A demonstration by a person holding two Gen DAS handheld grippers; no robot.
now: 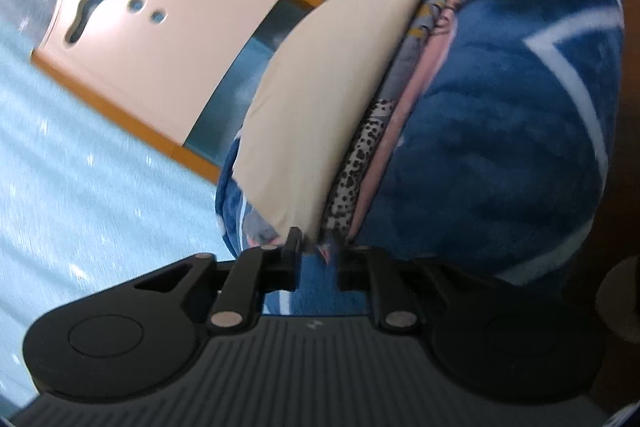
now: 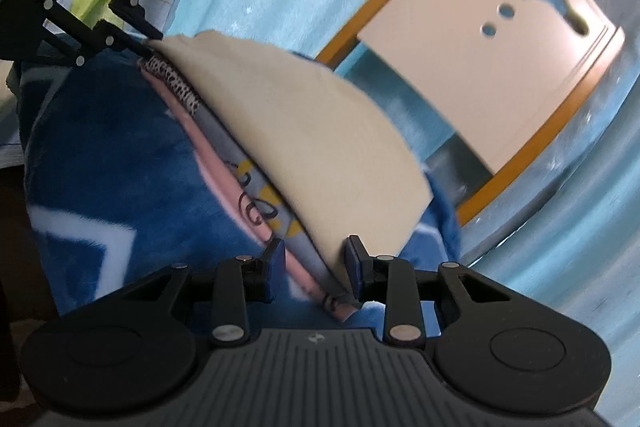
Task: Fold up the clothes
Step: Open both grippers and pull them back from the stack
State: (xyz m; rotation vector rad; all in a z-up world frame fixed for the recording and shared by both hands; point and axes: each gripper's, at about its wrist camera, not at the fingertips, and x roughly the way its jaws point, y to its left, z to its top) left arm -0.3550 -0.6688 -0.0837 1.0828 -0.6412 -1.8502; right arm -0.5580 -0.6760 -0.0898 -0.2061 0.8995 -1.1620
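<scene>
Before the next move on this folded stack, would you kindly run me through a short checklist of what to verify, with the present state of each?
1. Left hand-held gripper released: ok, its jaws stand apart at the stack's corner.
2. Right hand-held gripper released: ok, a gap shows beside the cloth corner between its pads.
3. Cream garment lying flat on top: ok, no wrinkles show.
4. Stack edges aligned: not ok, the spotted layer and pink layer stick out past the cream one.
5. Blue blanket underneath smooth: cannot tell, only part shows.
6. Chair apart from the stack: ok, it stands behind it.
</scene>
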